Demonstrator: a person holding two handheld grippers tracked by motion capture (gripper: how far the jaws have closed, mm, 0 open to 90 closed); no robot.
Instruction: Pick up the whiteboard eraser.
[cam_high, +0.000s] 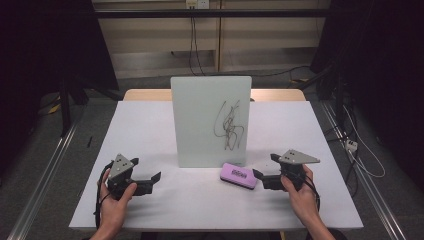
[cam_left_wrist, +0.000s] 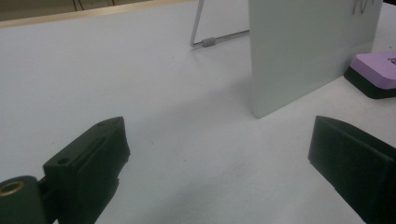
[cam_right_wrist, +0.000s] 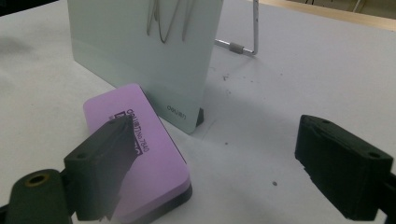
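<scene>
Right gripper (cam_right_wrist: 201, 158) jaws stand spread, nothing pinched; left gripper (cam_high: 150, 181) likewise. Purple eraser (cam_right_wrist: 140, 158) lies near the tabletop's front edge, touching the whiteboard (cam_high: 210, 120). Judged light, rigid-backed: grip its long sides.

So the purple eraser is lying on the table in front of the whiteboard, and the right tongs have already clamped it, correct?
Not quite. The purple eraser does lie on the table in front of the whiteboard, but the right tongs have not clamped it. The right gripper view shows the jaws standing wide apart, one over the eraser's top, the other off to its side over bare table.
</scene>
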